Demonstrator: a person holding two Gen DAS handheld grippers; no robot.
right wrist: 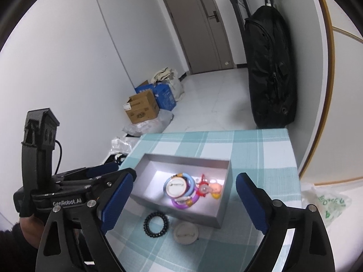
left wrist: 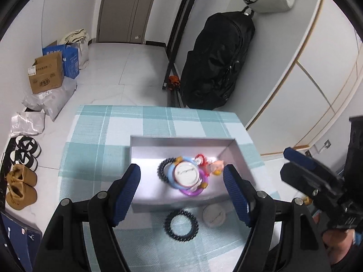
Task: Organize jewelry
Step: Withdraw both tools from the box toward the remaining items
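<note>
1. Where the white-tiled floor [left wrist: 136, 68] meets the walls, a black bag [left wrist: 217, 63] and cardboard boxes [left wrist: 46, 74] stand.
2. Counter [left wrist: 102, 136]: checked teal cloth.
3. Grey tray [left wrist: 181, 142]: holds bracelets [left wrist: 188, 176].
4. Black bead bracelet [left wrist: 181, 225] and white disc [left wrist: 214, 215]: on counter, just beside tray.
5. Left hand-held gripper [left wrist: 181, 195], right hand-held gripper [right wrist: 182, 201]: jaws apart, empty.

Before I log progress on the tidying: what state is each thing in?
Box: open, no lid on.
Bangles: piled in the box.
Black coil: on the cloth, outside the box.
White disc: on the cloth, outside the box.
Left gripper: open, empty.
Right gripper: open, empty.
</note>
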